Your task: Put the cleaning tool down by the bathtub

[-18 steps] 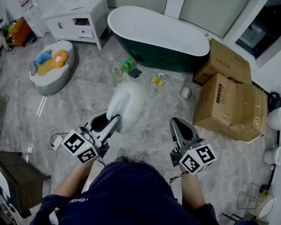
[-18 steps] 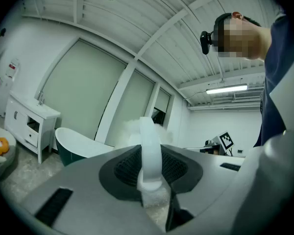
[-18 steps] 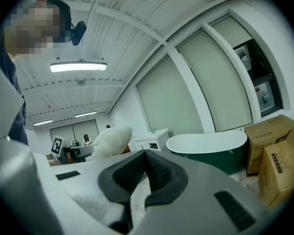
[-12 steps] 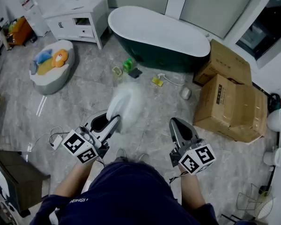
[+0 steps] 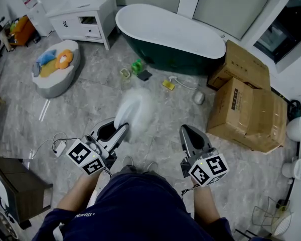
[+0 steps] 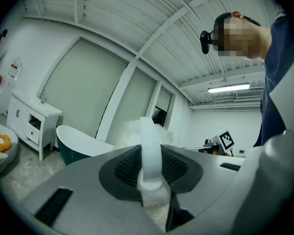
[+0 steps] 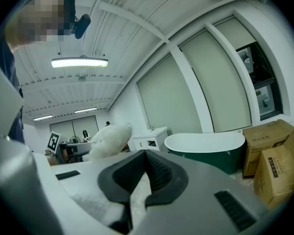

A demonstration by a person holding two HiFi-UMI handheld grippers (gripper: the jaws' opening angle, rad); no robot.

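**Straight ahead: bathtub is lying beyond the held cleaning tool**

Head view: the left claw is gripping the cleaning tool at its lower end. The fluffy white head is pointing up and forward, away from the person. Its long axis is running roughly toward the bathtub. The tub is sitting well apart from the tool, ahead and a bit right, with bare floor and small clutter lying between. The right claw is hanging beside the tool, carrying nothing.

Left gripper view: the jaws are pressing on the pale handle, which is standing upright between the pads. The fluffy head is showing behind it, and the tub is sitting low and left of the handle.

Right gripper view: the jaws are closing together on nothing. The fluffy head is showing off to the left, and the tub is lying ahead.

Judgement: the left arm is doing the carrying, so the coming move is likely calling for forward travel, then lowering onto the floor at the tub's near side.
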